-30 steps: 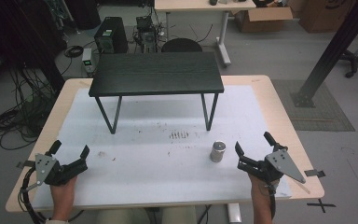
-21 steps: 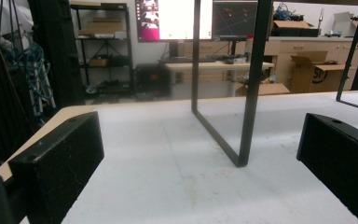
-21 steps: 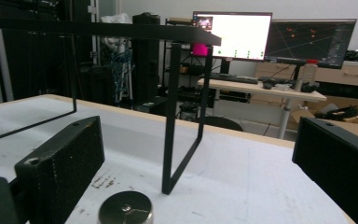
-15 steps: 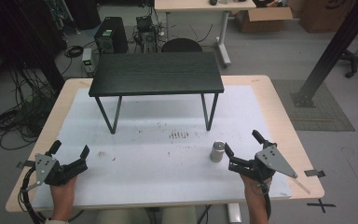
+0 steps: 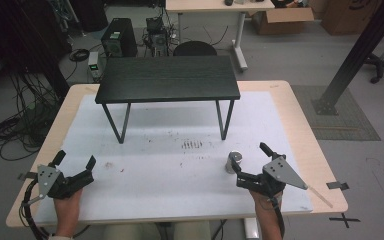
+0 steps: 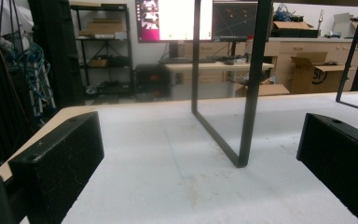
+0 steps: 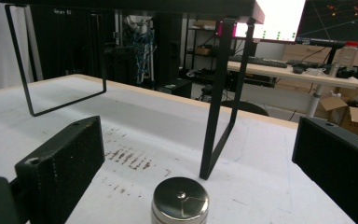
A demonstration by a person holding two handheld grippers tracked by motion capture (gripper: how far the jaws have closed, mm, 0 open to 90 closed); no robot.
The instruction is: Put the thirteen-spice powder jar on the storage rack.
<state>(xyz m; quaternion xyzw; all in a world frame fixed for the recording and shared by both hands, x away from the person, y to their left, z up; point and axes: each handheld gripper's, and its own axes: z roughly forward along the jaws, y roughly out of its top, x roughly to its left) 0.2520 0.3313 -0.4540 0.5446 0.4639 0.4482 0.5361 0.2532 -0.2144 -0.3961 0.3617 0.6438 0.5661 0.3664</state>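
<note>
While the right gripper [image 5: 245,161] hovers low over the white mat, here is what stands out from beside the table.

Thing in hand: a small, squat metal cylinder with a polished silver top [image 5: 234,162], standing upright on the white table cover [image 5: 180,170], at about 4 o'clock from the mat's middle and just off the near right leg of the little black bench [image 5: 167,79].

Right gripper: jaws spread wide, holding nothing; in the right gripper view the cylinder [image 7: 180,202] sits between them, nearer the camera end, touching neither.

Left gripper [image 5: 74,162]: also wide open and empty, at about 8 o'clock on the mat, well apart from the cylinder; ahead of it stands the bench's thin black leg frame [image 6: 223,88].

How it will handle: I'd judge it solid, dense and rigid, heavy for its size, not fragile. The smooth, shiny wall looks slippery, so a loose pinch could let it slide or tip.

Where to take hold: across the round side wall, about mid-height, jaws square to it.

Surfaces: flat lid with a faint centre dimple and radial lines; matte, slightly grainy black jaw pads; scuffed, speckled cover; dark wood-grain bench top on thin bent-metal legs.
</note>
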